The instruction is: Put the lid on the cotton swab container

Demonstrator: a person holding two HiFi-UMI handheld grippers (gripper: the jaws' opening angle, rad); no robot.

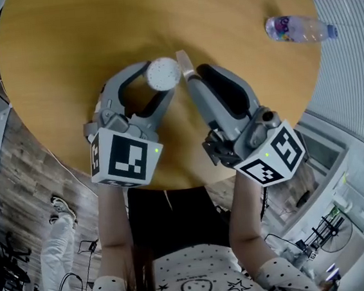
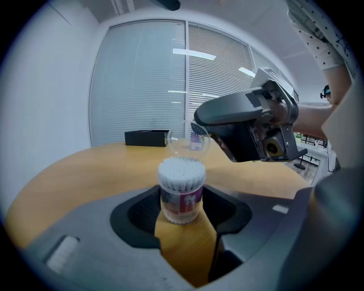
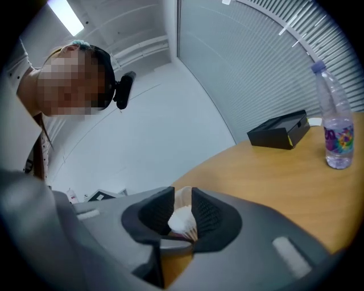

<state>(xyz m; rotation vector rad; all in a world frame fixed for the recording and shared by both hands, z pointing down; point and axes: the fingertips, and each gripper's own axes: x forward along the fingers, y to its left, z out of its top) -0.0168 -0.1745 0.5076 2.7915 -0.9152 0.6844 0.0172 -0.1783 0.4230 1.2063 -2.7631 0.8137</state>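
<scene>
On my round table (image 1: 64, 70), a water bottle (image 1: 299, 29) sits well apart. My left gripper (image 1: 159, 81) is clenched around the cotton swab container (image 2: 181, 196), packed full of swabs (image 2: 181, 169). My right gripper (image 1: 185, 67) pinches the clear lid (image 2: 187, 139) just beside it.

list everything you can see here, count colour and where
cotton swab container: 1, white swabs, top open, clamped in left gripper
lid: 1, clear, held by right gripper, close to the container, not on it
water bottle: 1, clear, purple label, upright on table
box: 1, black, far side of table
table: 1, round, wooden
person: 1, spotted white top
left gripper: 1, grey
right gripper: 1, grey
</scene>
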